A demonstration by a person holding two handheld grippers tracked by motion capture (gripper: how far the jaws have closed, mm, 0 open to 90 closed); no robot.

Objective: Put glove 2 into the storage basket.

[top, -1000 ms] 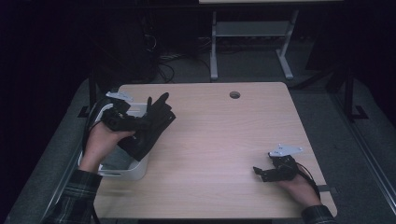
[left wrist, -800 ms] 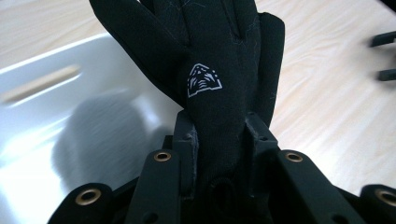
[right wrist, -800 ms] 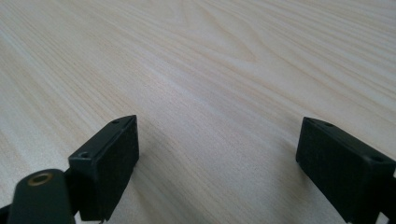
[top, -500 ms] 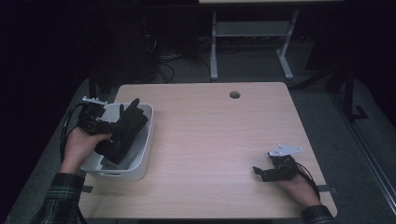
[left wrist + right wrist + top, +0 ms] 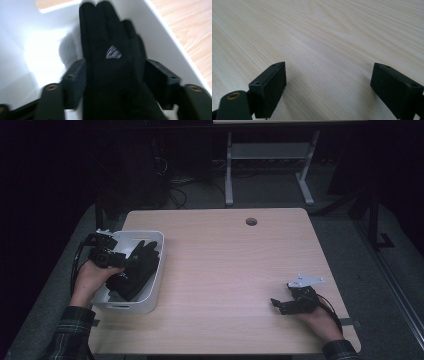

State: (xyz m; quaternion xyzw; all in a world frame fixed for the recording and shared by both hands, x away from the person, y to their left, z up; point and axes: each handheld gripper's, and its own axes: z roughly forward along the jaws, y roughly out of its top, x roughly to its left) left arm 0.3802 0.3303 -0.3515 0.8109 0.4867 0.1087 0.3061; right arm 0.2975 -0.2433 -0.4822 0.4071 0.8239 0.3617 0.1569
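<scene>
Left gripper (image 5: pixel 120 261) now lower left, jaws just opening around soft, limp black glove (image 5: pixel 135 270) inside white bin (image 5: pixel 156 270); regrasp at cuff.

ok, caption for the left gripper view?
Open left tongs straddling a black fabric glove inside the white plastic bin.

Plaid sleeves (image 5: pixel 70 327) are worn; black grippers with brass screws (image 5: pixel 233 95), trailing cables and a grey plate (image 5: pixel 305 281) are held.
</scene>
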